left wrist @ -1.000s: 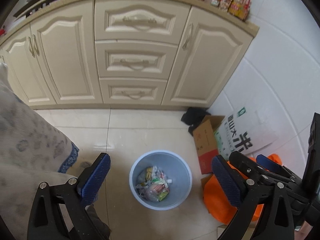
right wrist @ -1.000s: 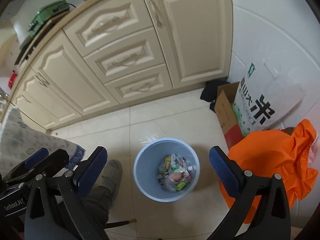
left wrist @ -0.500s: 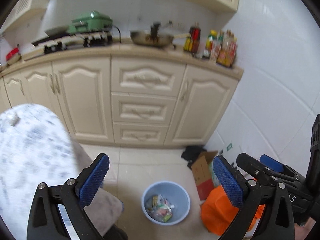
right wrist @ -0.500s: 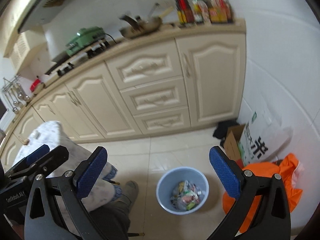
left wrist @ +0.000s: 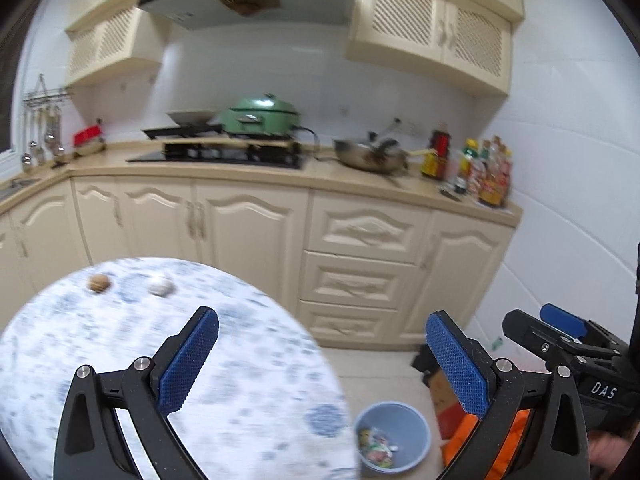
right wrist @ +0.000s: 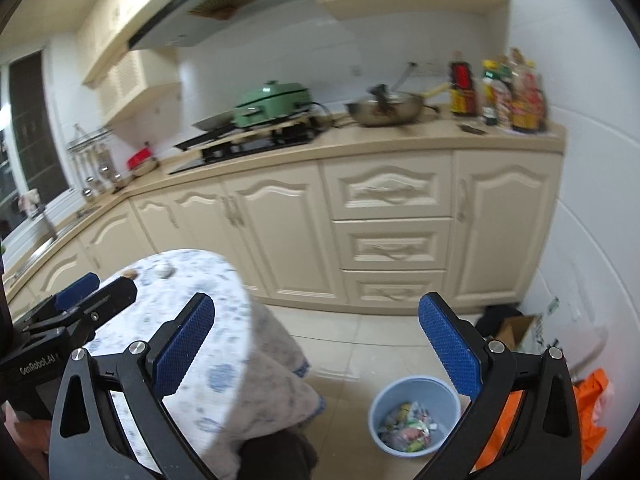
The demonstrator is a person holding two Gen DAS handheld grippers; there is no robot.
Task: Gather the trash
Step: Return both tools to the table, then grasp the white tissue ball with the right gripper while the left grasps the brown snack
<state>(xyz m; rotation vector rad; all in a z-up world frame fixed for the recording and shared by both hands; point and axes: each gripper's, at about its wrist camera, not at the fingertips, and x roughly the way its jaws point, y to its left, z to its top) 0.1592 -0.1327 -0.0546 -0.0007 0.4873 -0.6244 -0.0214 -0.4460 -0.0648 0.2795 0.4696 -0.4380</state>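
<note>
A pale blue bin [left wrist: 393, 436] [right wrist: 413, 415] with wrappers inside stands on the tiled floor. A round table with a blue-flowered cloth [left wrist: 120, 360] [right wrist: 224, 320] fills the lower left. Near its far edge lie a brown crumpled lump [left wrist: 98, 282] and a white crumpled lump [left wrist: 161, 286] [right wrist: 163, 269]. My left gripper [left wrist: 322, 354] is open and empty over the table's right edge. My right gripper [right wrist: 316, 342] is open and empty, above the floor between table and bin. Each gripper shows in the other's view, the right one [left wrist: 560, 332] and the left one [right wrist: 80, 292].
Cream cabinets [left wrist: 360, 264] run along the back under a counter holding a green cooker [left wrist: 260, 116], a wok [left wrist: 370, 156] and bottles [left wrist: 480, 168]. By the right wall sit a cardboard box [right wrist: 512, 330] and an orange bag [right wrist: 592, 396].
Both views have tilted up from the bin and floor to the counter and wall cabinets. The table top with the two lumps has come into sight. Both grippers stayed open.
</note>
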